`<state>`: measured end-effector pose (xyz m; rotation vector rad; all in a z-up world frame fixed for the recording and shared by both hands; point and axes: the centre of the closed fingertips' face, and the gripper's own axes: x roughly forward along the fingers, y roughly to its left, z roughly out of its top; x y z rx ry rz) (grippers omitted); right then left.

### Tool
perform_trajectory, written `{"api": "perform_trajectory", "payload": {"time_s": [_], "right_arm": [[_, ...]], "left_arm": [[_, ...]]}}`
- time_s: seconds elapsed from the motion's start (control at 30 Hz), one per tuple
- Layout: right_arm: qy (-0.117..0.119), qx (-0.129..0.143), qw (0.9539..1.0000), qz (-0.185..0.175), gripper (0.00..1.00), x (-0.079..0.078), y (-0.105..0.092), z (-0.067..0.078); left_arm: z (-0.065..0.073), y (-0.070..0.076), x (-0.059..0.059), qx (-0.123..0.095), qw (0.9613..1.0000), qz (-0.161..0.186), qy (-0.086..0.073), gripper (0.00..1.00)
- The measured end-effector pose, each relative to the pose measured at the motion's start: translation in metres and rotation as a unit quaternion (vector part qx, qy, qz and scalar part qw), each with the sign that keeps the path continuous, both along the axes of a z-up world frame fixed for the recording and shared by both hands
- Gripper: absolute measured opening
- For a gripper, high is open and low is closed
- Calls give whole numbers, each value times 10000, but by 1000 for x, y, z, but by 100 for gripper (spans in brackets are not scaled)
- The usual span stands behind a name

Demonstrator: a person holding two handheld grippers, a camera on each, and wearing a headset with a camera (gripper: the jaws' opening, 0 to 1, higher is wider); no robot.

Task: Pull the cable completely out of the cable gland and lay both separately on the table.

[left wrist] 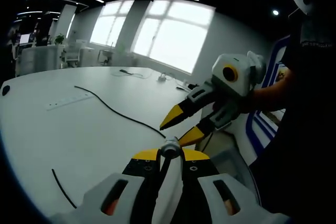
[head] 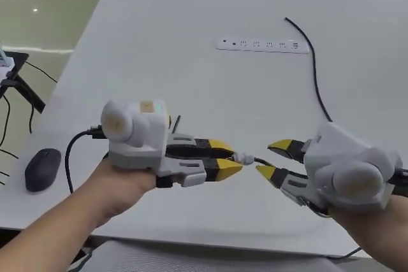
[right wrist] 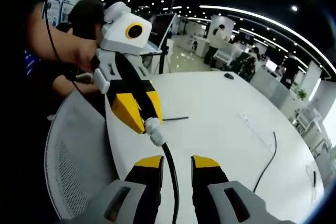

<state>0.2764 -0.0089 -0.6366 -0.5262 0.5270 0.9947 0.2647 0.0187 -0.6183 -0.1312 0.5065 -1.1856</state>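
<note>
Left gripper view has the left gripper (left wrist: 171,157) pinched shut on the cable gland (left wrist: 170,147). The pale fitting is caught right at the yellow tips and held in the air above the near edge of the table (head: 191,81). In the right gripper view the right gripper (right wrist: 177,162) stands part open with a clear gap between its jaws, holding nothing. The black cable (right wrist: 167,156) runs out of the gland and down through that gap, and neither jaw seems to touch it. So the cable sits in the gland, not yet drawn out. The step in hand looks to be taking hold of the cable. I would close the right jaws on it just beside the gland, where it runs straight, then pull along the gland's own line rather than sideways. The left grip is on the tips alone, so a skewed tug could twist the fitting loose. Farther out on the table lie a power strip (head: 258,44), a long black cord (head: 315,81) and a mouse (head: 42,169).
</note>
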Motion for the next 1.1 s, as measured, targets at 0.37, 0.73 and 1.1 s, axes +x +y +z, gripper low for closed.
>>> {"api": "perform_trajectory", "payload": {"time_s": [0.37,0.73,1.1], "right_arm": [[23,8,9998,212,5,-6,9,-1],[169,112,9998,32,0,-8,6,-4],[559,361,9973,-306,0,-8,-4,-13]], "left_arm": [[-2,-2,-2,36,10000,1,-5,15],[-1,-4,-3,19,10000,27,-34,15],[-2,-7,-6,24,9999,32,-104,15]]}}
